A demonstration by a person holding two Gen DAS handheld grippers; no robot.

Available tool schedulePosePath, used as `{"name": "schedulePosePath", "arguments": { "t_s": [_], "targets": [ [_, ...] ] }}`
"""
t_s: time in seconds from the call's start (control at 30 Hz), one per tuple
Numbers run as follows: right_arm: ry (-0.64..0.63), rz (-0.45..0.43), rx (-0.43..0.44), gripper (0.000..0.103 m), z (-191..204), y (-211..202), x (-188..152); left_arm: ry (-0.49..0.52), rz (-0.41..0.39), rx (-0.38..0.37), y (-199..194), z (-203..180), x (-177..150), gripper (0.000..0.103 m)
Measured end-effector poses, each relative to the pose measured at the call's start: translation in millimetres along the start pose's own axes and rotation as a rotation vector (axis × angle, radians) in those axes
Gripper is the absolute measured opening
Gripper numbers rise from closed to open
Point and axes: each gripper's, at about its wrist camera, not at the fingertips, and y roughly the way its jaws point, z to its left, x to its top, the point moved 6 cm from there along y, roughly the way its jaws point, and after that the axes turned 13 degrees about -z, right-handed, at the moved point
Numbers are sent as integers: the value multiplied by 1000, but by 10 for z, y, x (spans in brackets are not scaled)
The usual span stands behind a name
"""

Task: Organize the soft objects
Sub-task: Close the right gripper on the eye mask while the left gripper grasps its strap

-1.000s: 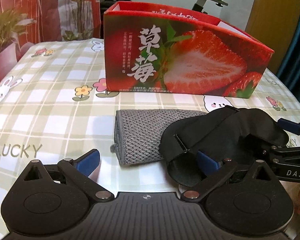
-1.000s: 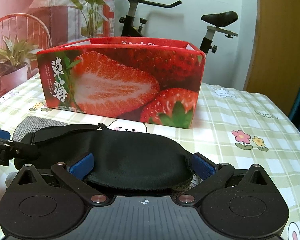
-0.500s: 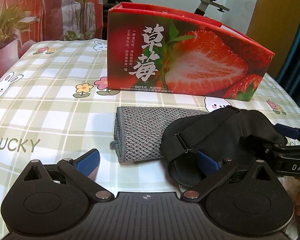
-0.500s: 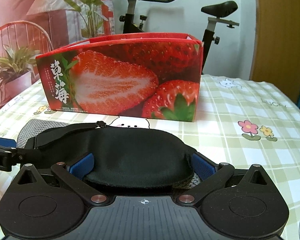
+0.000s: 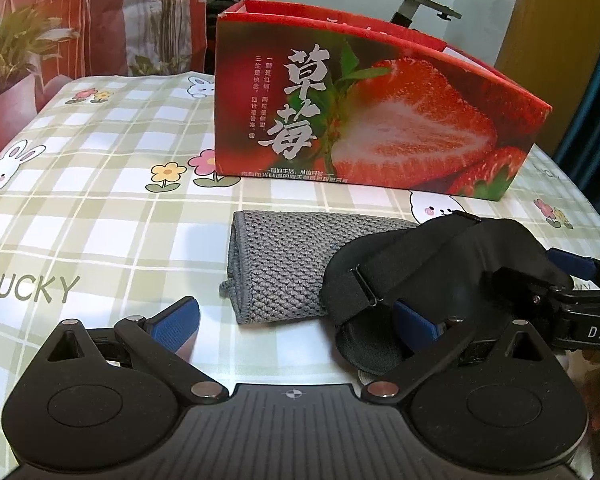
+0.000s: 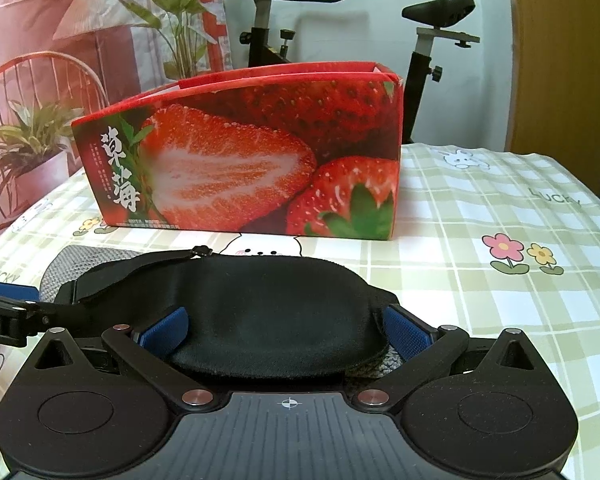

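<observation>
Both tongs wide, level: right tongs (image 6: 284, 330) apparently straddle eye mask (image 6: 260, 312), left tongs (image 5: 296, 322) alongside.

The right hand-held gripper (image 6: 286, 330) has its blue pads spread wide, one at each end of a black eye mask (image 6: 260, 304) lying between them on the table (image 6: 480, 292). A grey cloth (image 6: 66, 268) peeks out beyond the mask's left end. Straight ahead stands a strawberry box (image 6: 244, 160). The left hand-held gripper (image 6: 8, 304) reaches in at far left.
</observation>
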Motion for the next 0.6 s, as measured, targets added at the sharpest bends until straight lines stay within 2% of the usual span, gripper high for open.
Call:
{"name": "schedulePosePath", "arguments": {
  "t_s": [0.07, 0.2, 0.33, 0.47, 0.53, 0.6],
  "targets": [
    [5, -2, 0, 103, -2, -2, 0, -11, 10, -5, -4, 6, 11, 103],
    [1, -7, -6, 103, 9, -9, -7, -93, 20, -50, -78, 39, 29, 99],
    [2, -9, -5, 103, 10, -13, -8, -125, -2, -79, -202, 36, 65, 88],
    [4, -9, -3, 103, 12, -18, -9, -146, -29, -120, -279, -12, 130, 67],
    [8, -11, 0, 103, 6, -24, -6, -150, -33, -151, -289, -70, 139, 62],
    [16, -13, 4, 103, -4, -33, -2, -160, -22, -178, -284, -127, 129, 62]
  ]
}}
